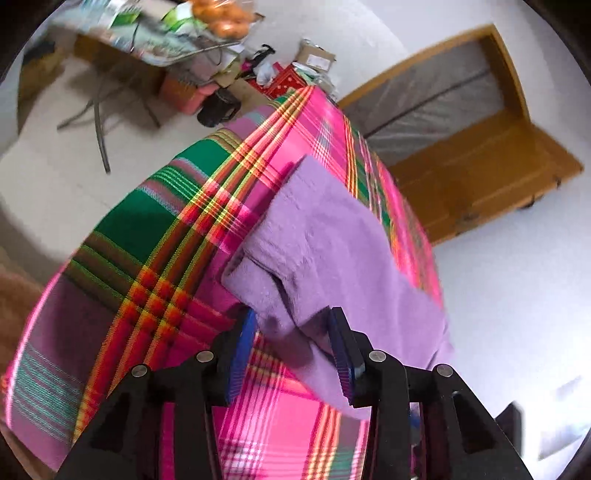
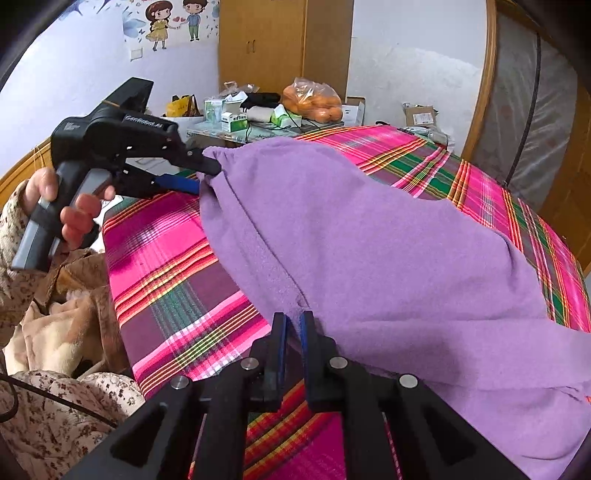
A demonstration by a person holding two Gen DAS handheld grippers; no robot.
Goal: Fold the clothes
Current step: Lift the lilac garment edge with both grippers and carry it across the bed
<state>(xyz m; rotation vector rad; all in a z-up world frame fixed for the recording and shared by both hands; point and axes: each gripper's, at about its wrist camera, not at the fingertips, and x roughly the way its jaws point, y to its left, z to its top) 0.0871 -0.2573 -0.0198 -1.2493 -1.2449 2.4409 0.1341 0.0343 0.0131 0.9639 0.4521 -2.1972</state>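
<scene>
Currently, a purple fleece garment point(image 2: 369, 251) lies spread over a surface covered with a pink, green and red plaid cloth point(image 2: 166, 266), reaching from the far left of the right wrist view to the near right, where its edge hangs past the cloth border. The left hand-held gripper point(image 2: 207, 173) is lifted at the far left; its fingers are pressed onto a gathered corner of the garment, pulling that corner up off the cloth. In the left wrist view, the same left hand-held gripper point(image 1: 291, 332) shows its blue pads point(image 1: 340, 350) set on either side of a bunched fold of purple fabric. A hand point(image 2: 79, 210) grips the handle of this tool, with a floral sleeve point(image 2: 14, 229) behind it. The right hand-held gripper point(image 2: 292, 321) sits at the near edge of the garment, its two fingers drawn close with a narrow gap, pinching a small ridge of the purple fabric. Beyond the plaid cloth, a cluttered bench point(image 2: 258, 129) carries boxes and a bag of oranges point(image 2: 312, 99). A wooden wardrobe point(image 2: 284, 44) stands against the far wall, and a cartoon wall sticker point(image 2: 173, 22) is fixed to the left of it.
</scene>
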